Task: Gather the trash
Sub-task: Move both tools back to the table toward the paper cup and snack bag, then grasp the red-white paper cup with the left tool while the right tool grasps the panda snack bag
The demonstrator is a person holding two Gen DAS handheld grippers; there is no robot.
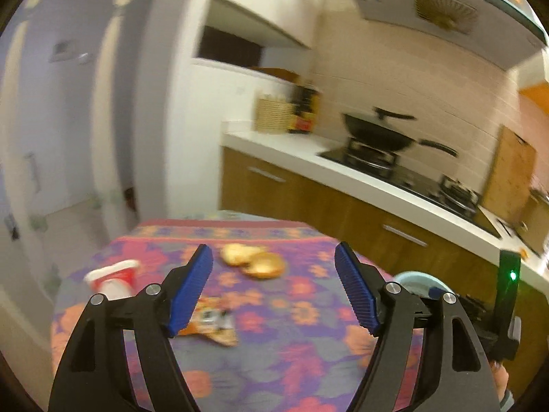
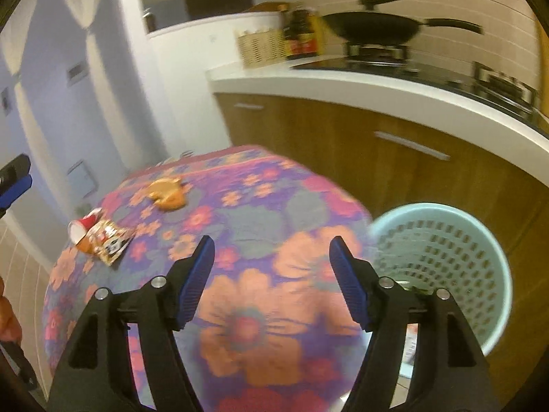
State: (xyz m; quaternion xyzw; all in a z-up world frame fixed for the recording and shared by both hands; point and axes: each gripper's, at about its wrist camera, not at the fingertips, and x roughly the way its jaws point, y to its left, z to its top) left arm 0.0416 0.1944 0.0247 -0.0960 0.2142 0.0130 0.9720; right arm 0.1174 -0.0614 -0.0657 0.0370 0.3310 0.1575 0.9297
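A table under a flowered cloth carries three bits of trash. A red and white paper cup lies on its side at the left. An orange snack wrapper lies next to it. Further back sit pale orange peel pieces. My left gripper hangs open above the cloth, nothing between its blue pads. My right gripper is open too, over the cloth's near right part. A light blue mesh bin stands right of the table.
A white counter with wooden cabinets runs behind the table and bin. On it are a black wok on a stove, bottles and a wicker basket. White doors stand at the left.
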